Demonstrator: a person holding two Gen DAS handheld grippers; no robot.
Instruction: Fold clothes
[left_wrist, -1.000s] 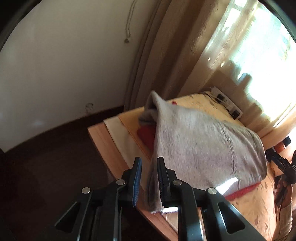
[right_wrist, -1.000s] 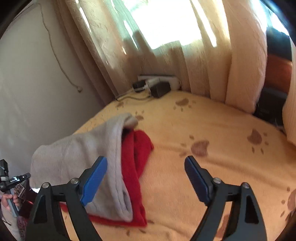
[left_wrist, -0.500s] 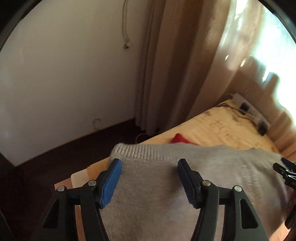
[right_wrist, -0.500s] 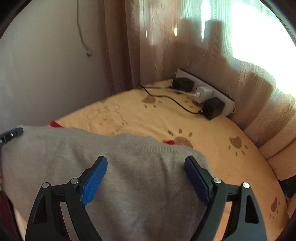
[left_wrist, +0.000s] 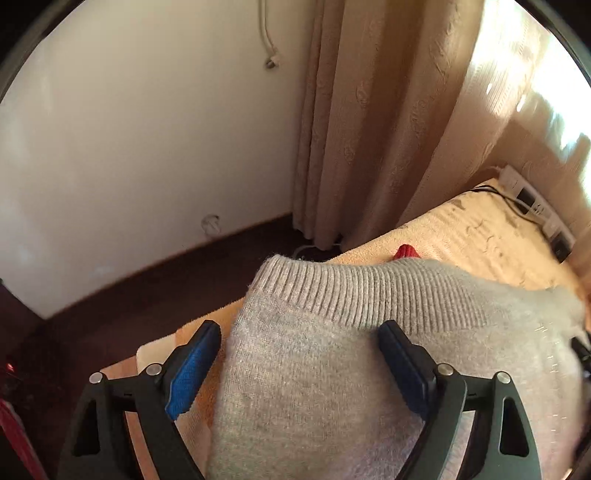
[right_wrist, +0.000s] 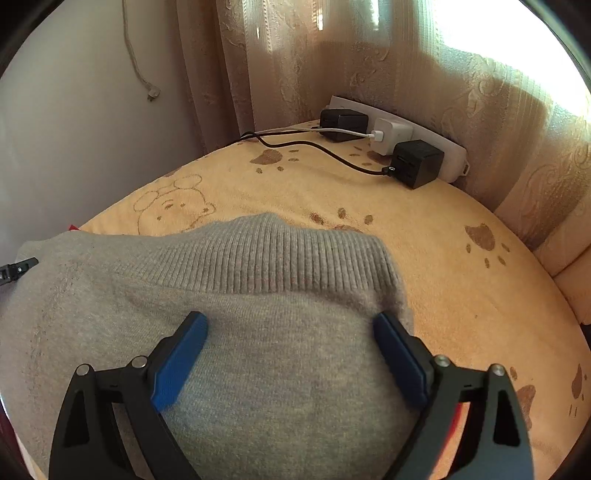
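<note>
Left-wrist view shows us the clearest change: a second ago our left gripper was pinching a raised edge of the grey knitted sweater, and now its jaws are opening, spread wide with nothing pressed between the blue pads. The sweater lies flat beneath them, filling the lower centre and right of the frame, its ribbed hem running across the middle.

From the right-wrist view, our right gripper is spread just as wide, as it was a second ago, and hangs over the same sweater, which covers the lower left and centre. Earlier the garment sat in a loose heap with much of the red garment showing beside it. Now the grey knit lies over it, and we see only a small red tip peeking past the ribbed hem in the left view and a sliver at the lower right in the right view.

We judge that a fold has just been laid down and released on the yellow paw-print blanket. The fold looks fairly even, though the near part is hidden by our tools. Next we would likely smooth it or take a fresh edge. The power strip in the upper right stays well apart from the cloth.
</note>
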